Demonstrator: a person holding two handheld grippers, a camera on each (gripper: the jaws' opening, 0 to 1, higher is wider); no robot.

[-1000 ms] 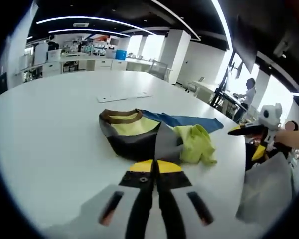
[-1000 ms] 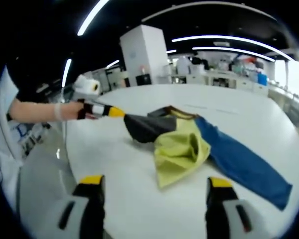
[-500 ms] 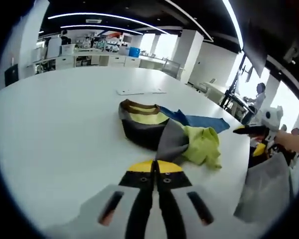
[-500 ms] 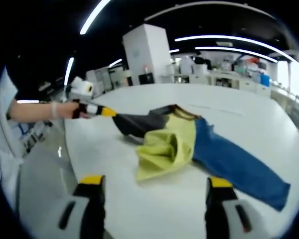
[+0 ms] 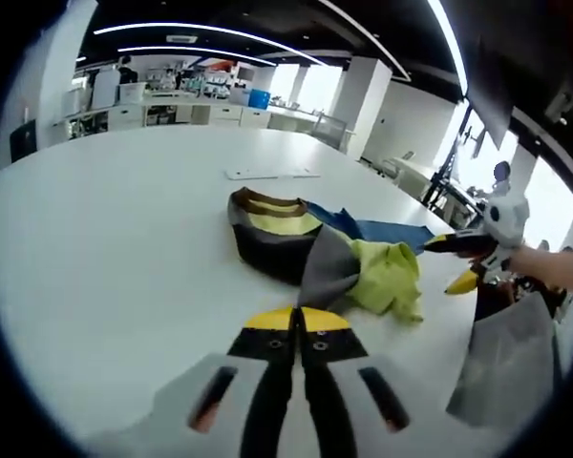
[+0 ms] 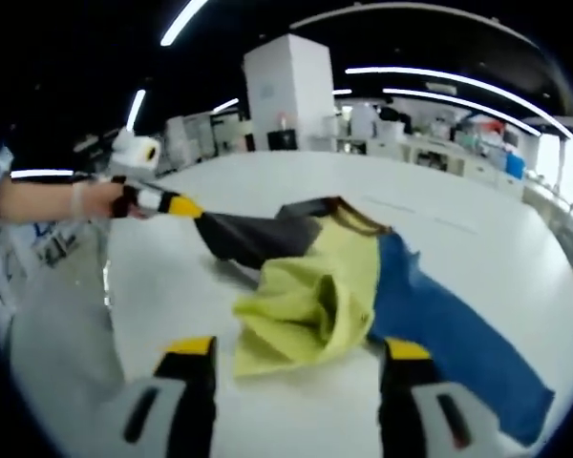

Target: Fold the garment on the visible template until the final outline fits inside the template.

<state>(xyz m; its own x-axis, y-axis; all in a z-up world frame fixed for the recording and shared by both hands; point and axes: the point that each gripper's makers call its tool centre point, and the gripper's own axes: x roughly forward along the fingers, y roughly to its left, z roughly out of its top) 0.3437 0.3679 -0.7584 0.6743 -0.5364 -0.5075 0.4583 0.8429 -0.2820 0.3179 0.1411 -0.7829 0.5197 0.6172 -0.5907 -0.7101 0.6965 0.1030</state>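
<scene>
White table: garment crumpled, grey-yellow-blue; left gripper fingers clamp grey edge; right gripper fingers apart.

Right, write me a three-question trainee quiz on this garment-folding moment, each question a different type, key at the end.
1. True or false: the left gripper is shut on a dark grey part of the garment.
2. The right gripper has its jaws: A) shut on the blue sleeve, B) open near the yellow-green fabric, C) shut on the collar.
3. Fill in: the garment lies on a ____ table.

Key: 1 true; 2 B; 3 white.
</scene>
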